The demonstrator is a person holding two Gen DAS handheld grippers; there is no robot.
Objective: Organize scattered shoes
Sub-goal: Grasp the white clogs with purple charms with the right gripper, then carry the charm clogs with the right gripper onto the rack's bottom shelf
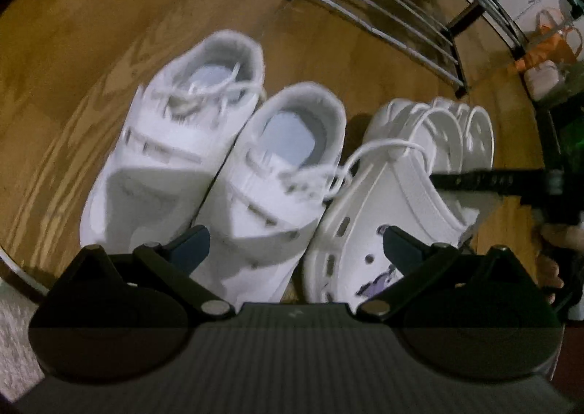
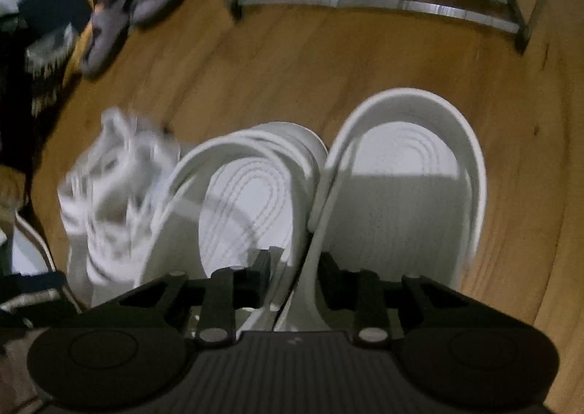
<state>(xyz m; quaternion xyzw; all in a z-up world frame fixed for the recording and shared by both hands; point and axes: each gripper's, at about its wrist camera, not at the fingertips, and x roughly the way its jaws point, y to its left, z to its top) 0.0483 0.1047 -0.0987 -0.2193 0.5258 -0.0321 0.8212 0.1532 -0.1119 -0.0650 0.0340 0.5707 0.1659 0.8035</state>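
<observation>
Wood floor (image 2: 292, 60) | right gripper (image 2: 294, 268) clamped on touching inner walls of two white clogs (image 2: 401, 173) | left gripper (image 1: 295, 242) open above white sneakers (image 1: 255, 173)

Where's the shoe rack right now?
In the left wrist view, the metal shoe rack stands empty on the wood floor, beyond the white sneakers.

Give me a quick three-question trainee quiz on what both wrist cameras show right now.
1. True or false: the left gripper is open above the white sneakers.
2. What does the right gripper pinch? A: the adjoining side walls of the two white clogs. B: a sneaker lace. C: a metal bar.
3. Fill in: beyond the shoes, on the wooden floor, stands a metal ____.
Key: 1 true; 2 A; 3 shoe rack.
</observation>
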